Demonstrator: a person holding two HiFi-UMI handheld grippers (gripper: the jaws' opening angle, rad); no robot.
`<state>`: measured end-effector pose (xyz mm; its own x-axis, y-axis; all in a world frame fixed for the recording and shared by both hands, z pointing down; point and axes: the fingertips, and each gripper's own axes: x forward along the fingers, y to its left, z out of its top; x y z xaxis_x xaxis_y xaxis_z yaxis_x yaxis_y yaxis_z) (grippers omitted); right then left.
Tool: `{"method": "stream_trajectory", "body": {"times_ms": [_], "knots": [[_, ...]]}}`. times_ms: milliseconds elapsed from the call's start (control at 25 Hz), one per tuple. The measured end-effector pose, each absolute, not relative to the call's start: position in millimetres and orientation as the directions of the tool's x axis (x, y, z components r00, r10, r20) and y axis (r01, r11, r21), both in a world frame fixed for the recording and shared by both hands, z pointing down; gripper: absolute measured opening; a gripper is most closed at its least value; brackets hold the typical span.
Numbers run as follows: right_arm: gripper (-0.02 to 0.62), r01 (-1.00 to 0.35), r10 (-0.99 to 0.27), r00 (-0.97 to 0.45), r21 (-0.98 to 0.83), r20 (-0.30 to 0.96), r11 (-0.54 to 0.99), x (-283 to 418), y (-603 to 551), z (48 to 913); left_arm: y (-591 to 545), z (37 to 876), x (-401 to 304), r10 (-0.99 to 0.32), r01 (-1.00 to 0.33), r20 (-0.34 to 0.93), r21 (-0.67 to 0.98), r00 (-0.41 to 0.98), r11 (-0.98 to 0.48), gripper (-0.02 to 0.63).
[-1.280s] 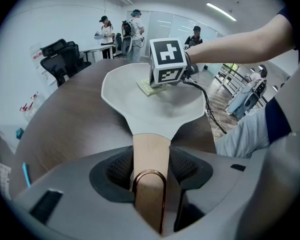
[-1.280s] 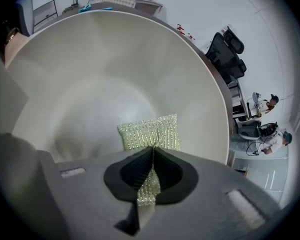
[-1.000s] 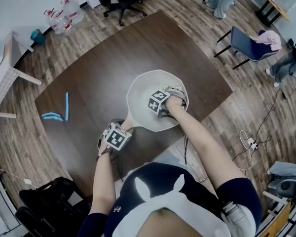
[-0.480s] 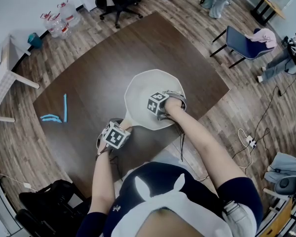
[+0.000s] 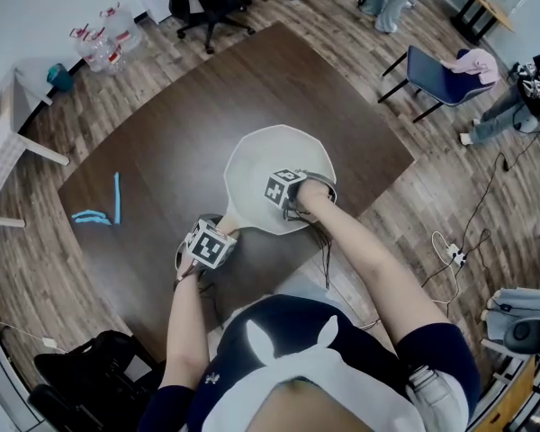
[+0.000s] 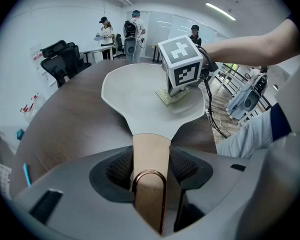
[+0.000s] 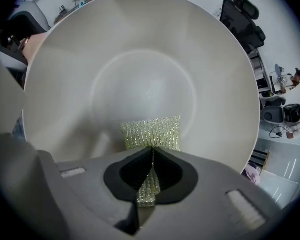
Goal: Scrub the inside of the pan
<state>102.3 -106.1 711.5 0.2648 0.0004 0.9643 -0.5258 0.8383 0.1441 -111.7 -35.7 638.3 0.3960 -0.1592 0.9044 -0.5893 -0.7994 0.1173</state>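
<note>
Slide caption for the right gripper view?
Right gripper pinches a glittery scrub pad on the inside of a pale pan.

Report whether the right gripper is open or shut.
Shut on the scouring pad: the right gripper has its jaws pinched together on the pad's edge, inside the pan.

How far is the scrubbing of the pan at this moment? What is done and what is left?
Done: the left gripper clamps the wooden handle of the pan; the right gripper is shut on a glittery scrub pad. In hand: the pad rests on the pan's inner floor. Left: unclear; the pale inside shows no dirt or foam, so scrubbed parts cannot be told.
</note>
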Motion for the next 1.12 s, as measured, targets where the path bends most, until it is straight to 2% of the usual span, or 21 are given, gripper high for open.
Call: {"method": "stream_trajectory", "body": {"times_ms": [200,720,1000,1120], "knots": [[0.011,-0.56,0.039,0.225,0.097,0.974,0.823,96.3,-95.8,711.1,-44.4,631.2,-117.1,-0.202,-0.598,0.908,0.065,0.367,-0.799,0.222],[0.011,-0.628,0.106,0.073,-0.037,0.992,0.777,71.5,-74.6,706.7,-42.7,632.0,-116.5,-0.197,-0.596,0.907,0.071,0.372,-0.8,0.222],[0.011,-0.683,0.15,-0.087,-0.169,0.985,0.711,45.4,-59.8,697.3,-43.2,631.2,-117.5,-0.196,-0.594,0.905,0.074,0.377,-0.801,0.222],[0.011,-0.66,0.133,-0.116,-0.177,0.984,0.73,35.2,-59.9,695.0,-43.5,630.9,-117.6,-0.2,-0.593,0.903,0.072,0.38,-0.802,0.222]]}}
